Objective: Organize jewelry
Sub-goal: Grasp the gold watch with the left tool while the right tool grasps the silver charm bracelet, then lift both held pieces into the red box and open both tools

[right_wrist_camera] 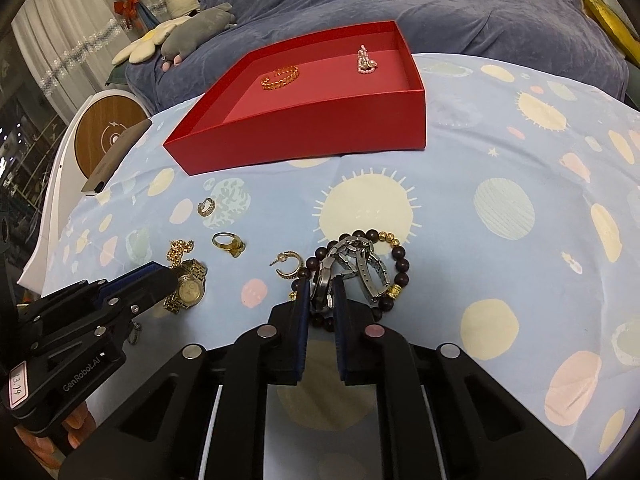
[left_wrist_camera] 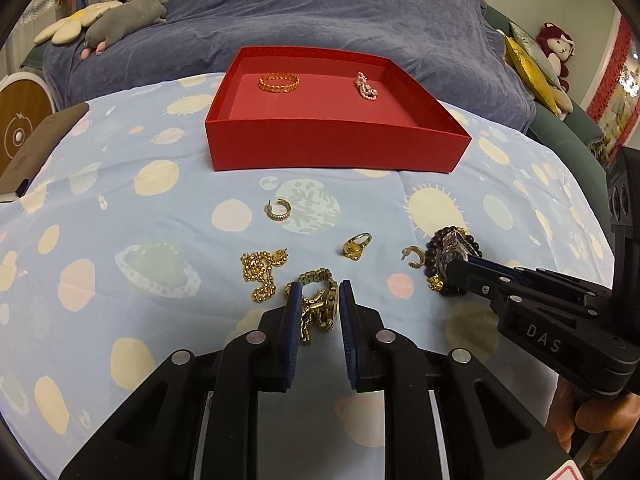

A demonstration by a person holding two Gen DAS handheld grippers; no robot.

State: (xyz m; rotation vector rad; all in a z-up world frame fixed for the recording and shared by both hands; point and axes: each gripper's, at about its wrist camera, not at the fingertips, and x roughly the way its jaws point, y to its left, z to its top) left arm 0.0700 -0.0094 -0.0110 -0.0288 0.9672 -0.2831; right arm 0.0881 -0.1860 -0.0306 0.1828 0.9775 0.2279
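A red box (left_wrist_camera: 336, 146) (right_wrist_camera: 304, 132) stands on the blue planet-print cloth and holds a gold bangle (left_wrist_camera: 279, 81) (right_wrist_camera: 280, 76) and a pink bead piece (left_wrist_camera: 366, 86) (right_wrist_camera: 365, 61). My left gripper (left_wrist_camera: 320, 294) (right_wrist_camera: 170, 276) has its jaws around a gold watch (left_wrist_camera: 320, 308) (right_wrist_camera: 188, 286) lying on the cloth. My right gripper (right_wrist_camera: 321, 292) (left_wrist_camera: 452, 266) is closed on a silver watch (right_wrist_camera: 352, 266) (left_wrist_camera: 454, 248), which lies on a dark bead bracelet (right_wrist_camera: 402, 268) (left_wrist_camera: 434, 244).
Loose on the cloth: a gold chain (left_wrist_camera: 260, 272) (right_wrist_camera: 180, 250), a gold ring (left_wrist_camera: 355, 246) (right_wrist_camera: 229, 243), two hoop earrings (left_wrist_camera: 278, 210) (left_wrist_camera: 414, 258) (right_wrist_camera: 289, 265) (right_wrist_camera: 206, 206). A phone (left_wrist_camera: 38, 152) and wireless charger (right_wrist_camera: 108, 136) lie left. A blue bed is behind.
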